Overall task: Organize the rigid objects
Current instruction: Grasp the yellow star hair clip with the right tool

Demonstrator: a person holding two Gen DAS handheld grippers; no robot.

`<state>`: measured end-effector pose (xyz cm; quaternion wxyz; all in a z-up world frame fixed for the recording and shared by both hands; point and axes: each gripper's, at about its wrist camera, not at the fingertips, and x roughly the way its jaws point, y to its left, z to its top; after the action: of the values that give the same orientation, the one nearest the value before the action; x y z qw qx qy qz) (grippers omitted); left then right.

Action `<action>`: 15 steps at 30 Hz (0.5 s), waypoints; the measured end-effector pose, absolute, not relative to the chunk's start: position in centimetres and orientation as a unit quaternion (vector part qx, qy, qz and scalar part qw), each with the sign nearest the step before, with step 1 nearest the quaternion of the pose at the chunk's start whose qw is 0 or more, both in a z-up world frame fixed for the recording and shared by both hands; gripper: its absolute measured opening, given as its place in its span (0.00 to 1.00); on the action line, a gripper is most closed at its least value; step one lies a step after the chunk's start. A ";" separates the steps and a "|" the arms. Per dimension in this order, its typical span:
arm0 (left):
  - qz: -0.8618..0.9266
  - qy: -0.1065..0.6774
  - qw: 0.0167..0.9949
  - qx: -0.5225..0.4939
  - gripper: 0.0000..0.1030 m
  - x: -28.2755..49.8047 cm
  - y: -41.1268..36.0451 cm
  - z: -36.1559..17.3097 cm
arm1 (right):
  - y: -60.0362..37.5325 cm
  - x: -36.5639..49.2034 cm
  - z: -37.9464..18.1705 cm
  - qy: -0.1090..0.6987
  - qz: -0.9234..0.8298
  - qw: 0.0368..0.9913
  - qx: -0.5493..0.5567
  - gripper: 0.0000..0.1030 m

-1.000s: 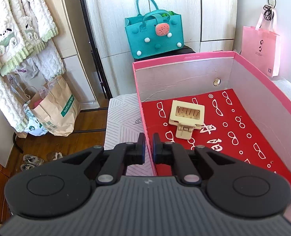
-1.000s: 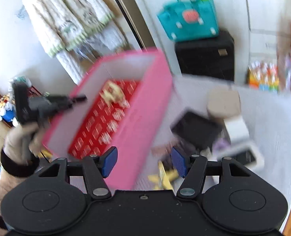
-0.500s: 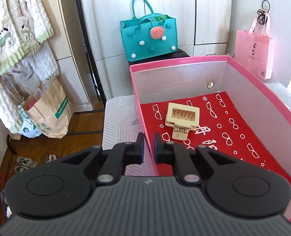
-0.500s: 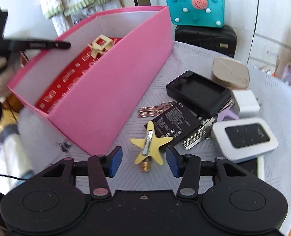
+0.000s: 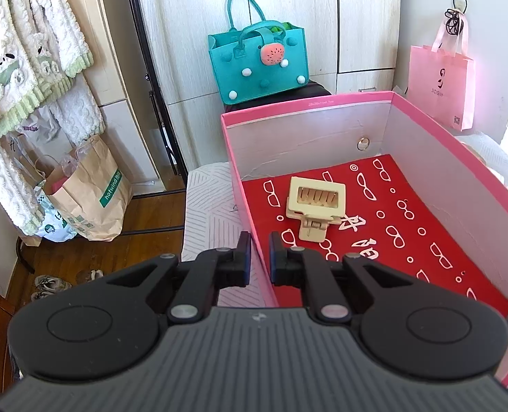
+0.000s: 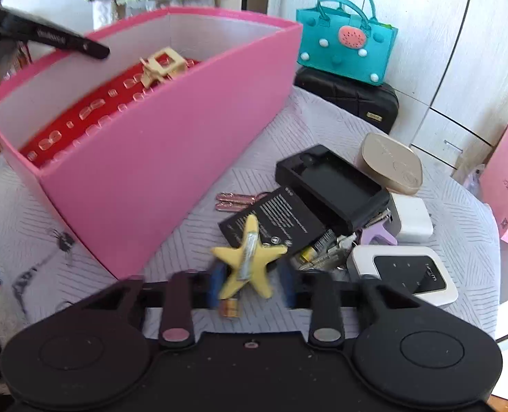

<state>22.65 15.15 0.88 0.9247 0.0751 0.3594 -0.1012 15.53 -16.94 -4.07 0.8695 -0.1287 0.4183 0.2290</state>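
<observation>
A pink box (image 5: 243,185) with a red patterned floor holds a cream hair claw clip (image 5: 314,206); the box (image 6: 171,158) and clip (image 6: 161,65) also show in the right wrist view. My left gripper (image 5: 260,257) is shut on the box's left wall near its front corner. My right gripper (image 6: 250,288) is open, its blue pads either side of a yellow star hair clip (image 6: 248,257) lying on the table. The pads do not touch the star.
Beside the star lie a black battery (image 6: 281,219), keys (image 6: 235,201), a black charger cradle (image 6: 332,185), a beige case (image 6: 389,163), a white plug (image 6: 411,219) and a white router (image 6: 405,273). A teal bag (image 6: 346,48) stands behind on a black case.
My right gripper has swung down and forward to the table, bringing its open pads around the yellow star clip. My left gripper keeps its hold on the box wall.
</observation>
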 end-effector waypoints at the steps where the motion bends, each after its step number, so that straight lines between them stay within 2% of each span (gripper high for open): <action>1: -0.104 0.361 0.924 0.071 0.10 22.6 15.2 1.0 | -17.1 15.5 -3.8 0.416 0.230 0.871 -0.124 0.23; 2: -0.107 0.364 0.923 0.064 0.11 22.6 15.4 1.1 | -17.2 15.5 -3.6 0.412 0.233 0.872 -0.122 0.18; 3: -0.110 0.367 0.922 0.057 0.11 22.6 15.6 1.2 | -17.3 15.4 -3.4 0.411 0.234 0.873 -0.120 0.18; 15: -0.118 0.371 0.920 0.053 0.12 22.8 16.0 1.5 | -17.3 16.0 -0.7 0.388 0.223 0.887 -0.114 0.17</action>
<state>22.78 15.97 1.47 0.9197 0.0527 0.3709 -0.1177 16.00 -17.29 -0.67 0.8869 -0.1141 0.3881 0.2230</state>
